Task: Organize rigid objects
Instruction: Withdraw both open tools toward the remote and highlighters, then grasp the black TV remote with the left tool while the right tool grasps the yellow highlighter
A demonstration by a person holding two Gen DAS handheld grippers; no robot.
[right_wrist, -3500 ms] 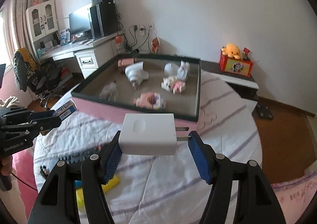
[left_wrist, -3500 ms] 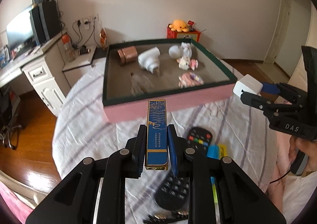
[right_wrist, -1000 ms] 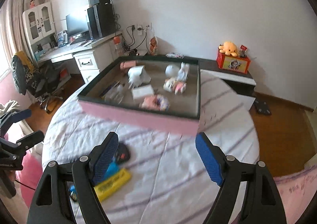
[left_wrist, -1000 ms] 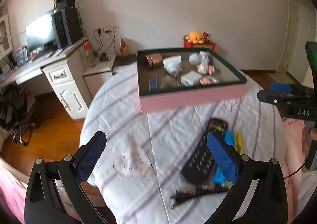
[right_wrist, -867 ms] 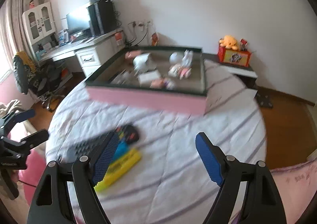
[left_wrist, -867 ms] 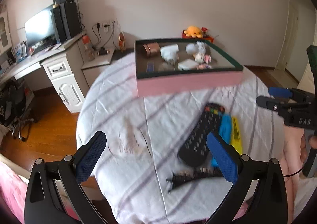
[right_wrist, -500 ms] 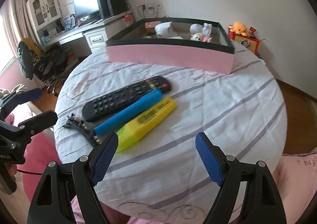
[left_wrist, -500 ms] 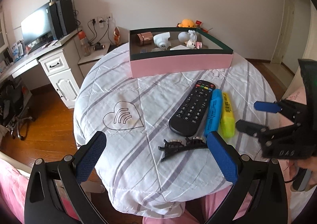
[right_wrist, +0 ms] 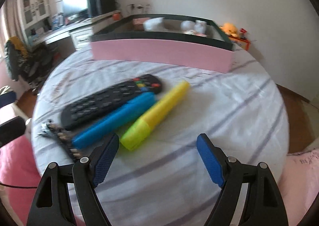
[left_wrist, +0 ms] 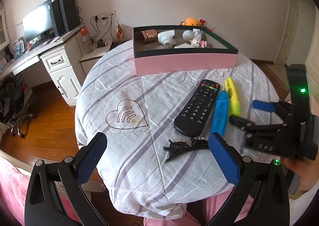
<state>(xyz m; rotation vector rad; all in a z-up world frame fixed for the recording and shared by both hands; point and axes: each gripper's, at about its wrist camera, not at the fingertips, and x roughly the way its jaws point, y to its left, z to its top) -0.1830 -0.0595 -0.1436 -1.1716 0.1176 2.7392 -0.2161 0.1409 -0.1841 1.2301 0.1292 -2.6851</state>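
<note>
My right gripper point(right_wrist: 157, 146) is spread wide and empty, low over the cloth, with the yellow marker point(right_wrist: 155, 114) just beyond its left pad. My left gripper point(left_wrist: 157, 146) is equally wide and empty, the black hair clip point(left_wrist: 185, 146) lying between its pads. The risk I see: the yellow marker touches the blue marker point(right_wrist: 115, 122), which lies against the remote point(right_wrist: 111, 100), so a skewed close could catch two or roll them off. The pink tray point(left_wrist: 185, 62) sits far across the table. A second ago both grippers faced the tray from higher; now they've dropped toward the near items, jaws unchanged.
</note>
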